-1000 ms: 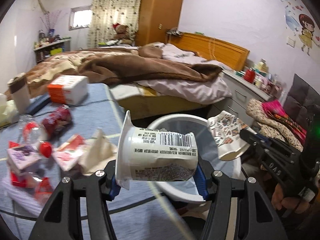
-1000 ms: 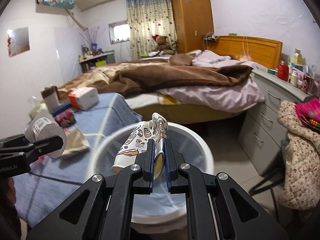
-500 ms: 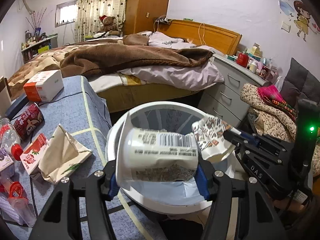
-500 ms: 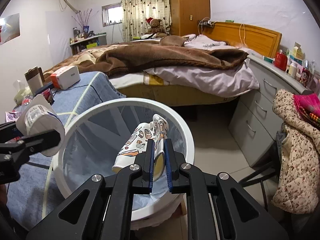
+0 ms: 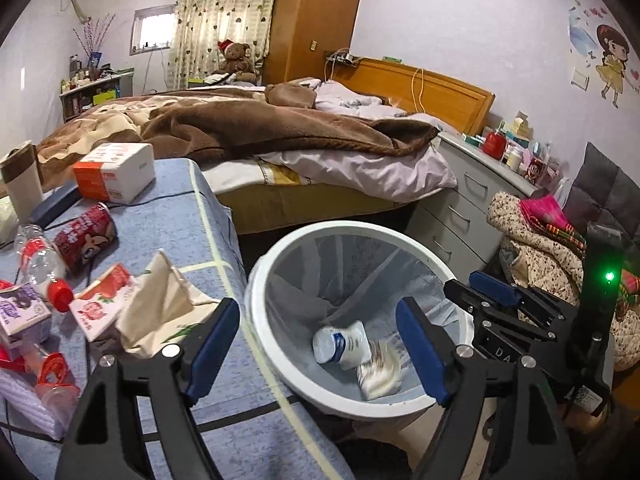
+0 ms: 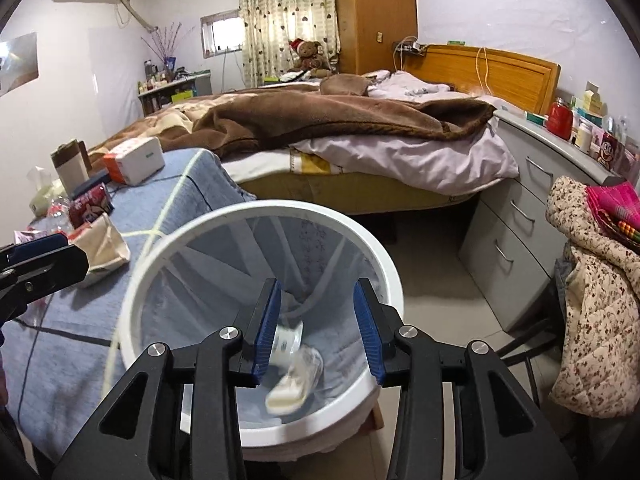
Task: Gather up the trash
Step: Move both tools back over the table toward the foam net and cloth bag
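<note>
Both grippers, left [image 5: 318,344] and right [image 6: 318,328], hang spread and empty over the bin [image 5: 280,252]; a white cup [image 5: 340,346] and a crumpled wrapper [image 5: 378,374] lie at its bottom. The remaining trash, including a red can [image 5: 84,236] lying on its side and a beige bag [image 5: 160,308], lies on the blue table [image 5: 168,216] left of the bin, nearer the left gripper.

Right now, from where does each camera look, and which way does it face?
Left wrist: sits behind the open left claw, looks down into the white trash bin beside the blue-covered table; the right claw shows.
Right wrist: sits behind the open right claw, above the bin; the left claw shows.
Shared: bin, yogurt cup, bed.
</note>
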Action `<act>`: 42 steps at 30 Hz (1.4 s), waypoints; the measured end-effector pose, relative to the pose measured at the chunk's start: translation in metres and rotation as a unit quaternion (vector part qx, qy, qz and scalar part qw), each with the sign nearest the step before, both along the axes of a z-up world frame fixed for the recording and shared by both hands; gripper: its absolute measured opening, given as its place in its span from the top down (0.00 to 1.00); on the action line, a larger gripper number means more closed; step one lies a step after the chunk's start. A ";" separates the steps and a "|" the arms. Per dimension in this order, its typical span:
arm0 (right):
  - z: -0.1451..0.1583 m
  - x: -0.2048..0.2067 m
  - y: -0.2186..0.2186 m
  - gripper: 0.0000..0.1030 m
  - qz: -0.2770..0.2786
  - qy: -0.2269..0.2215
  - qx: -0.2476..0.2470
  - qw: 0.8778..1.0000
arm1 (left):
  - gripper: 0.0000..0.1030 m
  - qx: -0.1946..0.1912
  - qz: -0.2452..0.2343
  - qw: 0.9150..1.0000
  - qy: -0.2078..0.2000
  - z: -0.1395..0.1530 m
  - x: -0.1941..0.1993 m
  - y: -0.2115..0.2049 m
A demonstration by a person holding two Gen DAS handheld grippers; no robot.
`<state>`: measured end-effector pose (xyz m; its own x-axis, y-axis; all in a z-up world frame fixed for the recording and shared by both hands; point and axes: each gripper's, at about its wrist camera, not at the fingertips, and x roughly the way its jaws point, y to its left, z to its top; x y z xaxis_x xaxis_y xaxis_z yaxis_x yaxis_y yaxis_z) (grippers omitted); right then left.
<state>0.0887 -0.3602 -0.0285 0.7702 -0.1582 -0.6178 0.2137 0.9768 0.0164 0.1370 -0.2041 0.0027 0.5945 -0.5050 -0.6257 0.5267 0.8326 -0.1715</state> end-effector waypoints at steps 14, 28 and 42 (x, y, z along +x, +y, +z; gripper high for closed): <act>0.012 0.009 0.060 0.60 0.064 -0.032 0.022 0.997 | 0.20 -0.010 0.098 0.995 -0.017 0.009 -0.010 0.089; -0.009 0.041 0.117 0.54 0.122 0.011 0.079 0.989 | 0.15 -0.018 0.214 0.977 0.006 -0.011 -0.008 0.194; -0.024 0.085 0.158 0.54 0.128 0.059 0.131 0.981 | 0.15 -0.054 0.275 0.955 0.092 -0.056 0.009 0.259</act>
